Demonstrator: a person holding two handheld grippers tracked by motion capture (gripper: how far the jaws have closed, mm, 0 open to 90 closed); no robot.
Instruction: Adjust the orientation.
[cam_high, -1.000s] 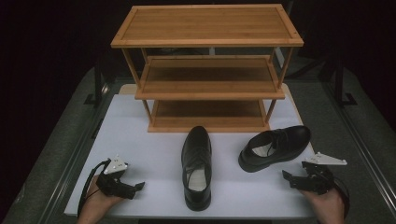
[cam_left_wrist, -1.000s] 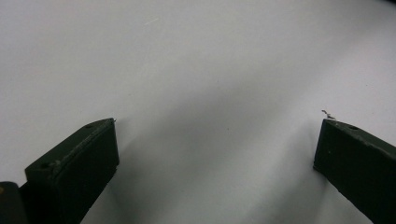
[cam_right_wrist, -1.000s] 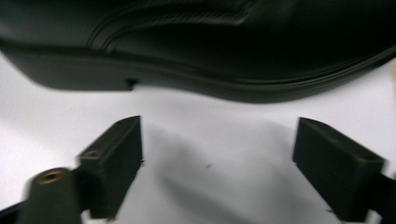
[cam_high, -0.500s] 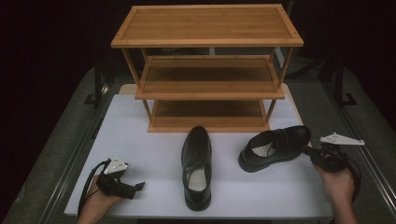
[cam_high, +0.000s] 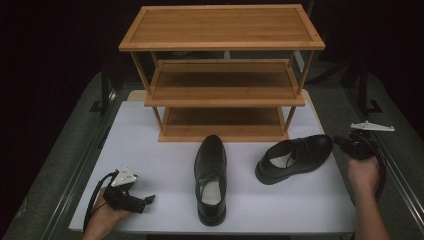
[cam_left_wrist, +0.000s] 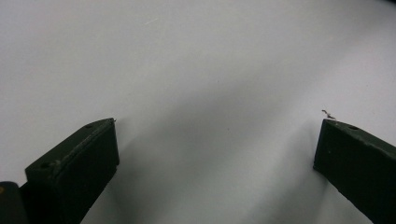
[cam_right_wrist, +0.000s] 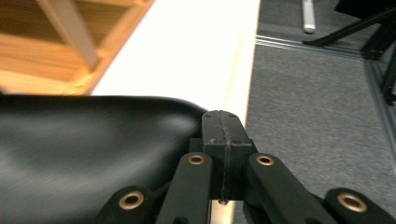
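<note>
Black leather shoe (cam_high: 296, 157) lies on the white tabletop (cam_high: 150, 150) before the rack (cam_high: 222, 75). My right gripper (cam_high: 345, 141), jaws pressed together, sits at its toe; my left gripper (cam_high: 149, 199) rests apart.

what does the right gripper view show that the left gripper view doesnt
Right gripper view alone: the right claw with its jaws shut together, nothing between them, beside the black shoe; a corner of the wooden shoe rack; the grey floor past the table's edge.

Left gripper view alone: the left claw with its jaws wide apart over bare surface, holding nothing.

Both: the white tabletop.
</note>
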